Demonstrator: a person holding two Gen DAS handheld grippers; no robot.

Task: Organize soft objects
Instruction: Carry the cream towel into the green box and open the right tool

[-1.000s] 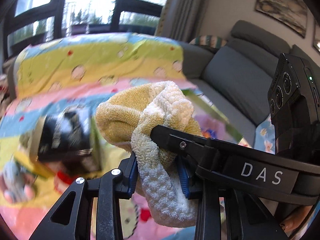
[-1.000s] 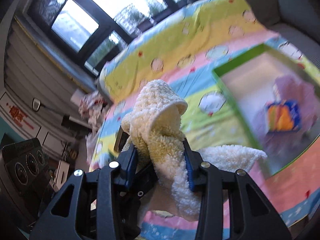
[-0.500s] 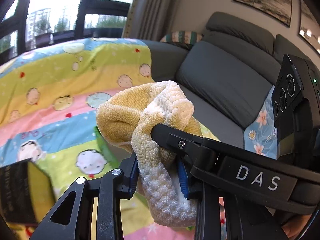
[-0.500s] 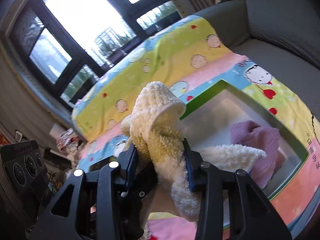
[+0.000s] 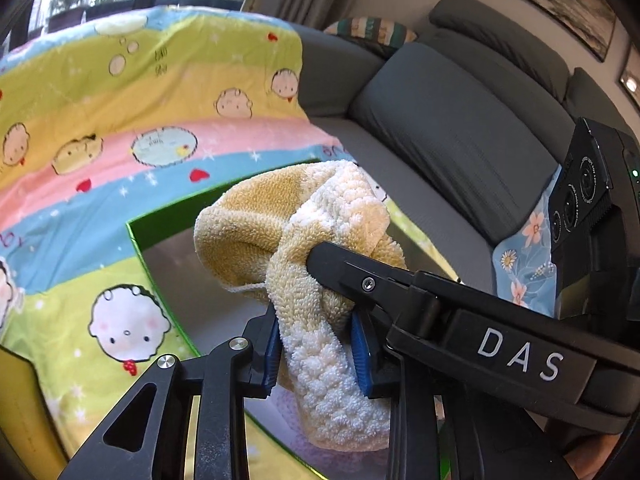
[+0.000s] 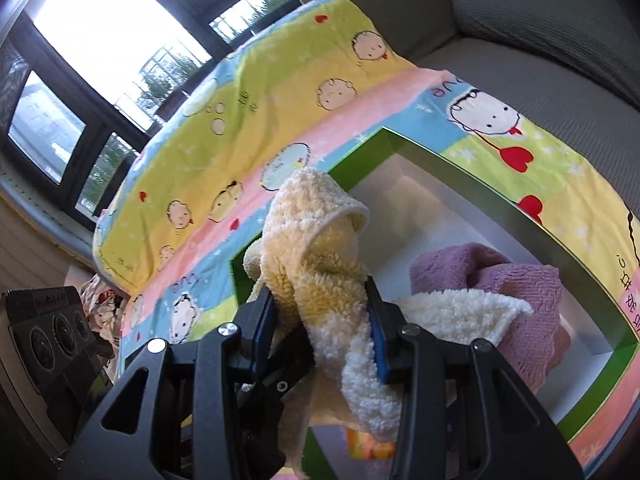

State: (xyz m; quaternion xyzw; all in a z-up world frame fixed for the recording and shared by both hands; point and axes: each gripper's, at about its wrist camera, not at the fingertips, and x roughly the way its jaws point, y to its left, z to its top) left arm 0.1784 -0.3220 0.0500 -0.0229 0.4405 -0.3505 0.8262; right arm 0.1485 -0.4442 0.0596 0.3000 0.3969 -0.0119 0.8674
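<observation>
Both grippers are clamped on one yellow towel (image 5: 320, 264), my left gripper (image 5: 314, 350) and right gripper (image 6: 322, 334) each pinching a bunched fold. A second ago the green box (image 6: 472, 178) sat off to the side; now it lies right under and ahead of my fingers, so I reckon the drop is close. Towel's long axis runs up-down through the jaws, top flopped forward, tail hanging toward the purple cloth (image 6: 516, 280).

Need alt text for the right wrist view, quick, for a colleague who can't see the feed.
The right gripper is shut on a bunched yellow-and-cream towel, held above a green-rimmed box with a purple cloth inside. The box sits on a cartoon-print blanket over a grey sofa, with windows behind.
</observation>
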